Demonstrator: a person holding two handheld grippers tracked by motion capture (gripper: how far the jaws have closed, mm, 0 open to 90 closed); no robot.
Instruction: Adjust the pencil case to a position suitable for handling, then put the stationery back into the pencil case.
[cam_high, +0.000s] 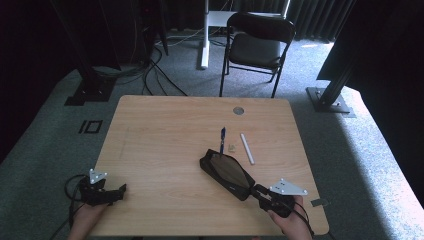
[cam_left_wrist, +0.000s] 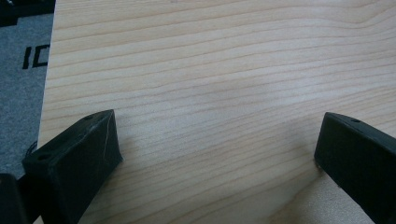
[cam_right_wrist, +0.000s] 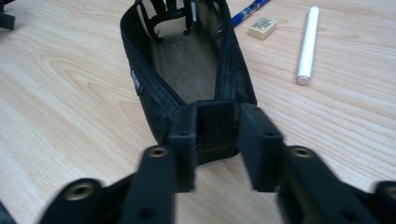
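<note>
We see a wooden desk (cam_high: 165, 150) with a black pencil case (cam_high: 227, 174) lying open near its right front part, its mouth facing up and its long axis running diagonally toward the near right corner. The right tongs (cam_high: 259, 192) sit at the near end of the case; in the right gripper view the right tongs (cam_right_wrist: 217, 140) are clamped on that end of the pencil case (cam_right_wrist: 187, 70), one jaw on each side of the fabric. Just beyond the far end of the case lies a blue pen (cam_high: 222, 140), its tip touching or nearly touching the case. A small eraser (cam_high: 232, 147) rests beside the pen, and a white marker (cam_high: 247, 148) lies a little farther right. The left tongs (cam_high: 119, 191) rest at the near left edge of the desk, well apart from the case, jaws wide apart over bare wood (cam_left_wrist: 210, 84).
</note>
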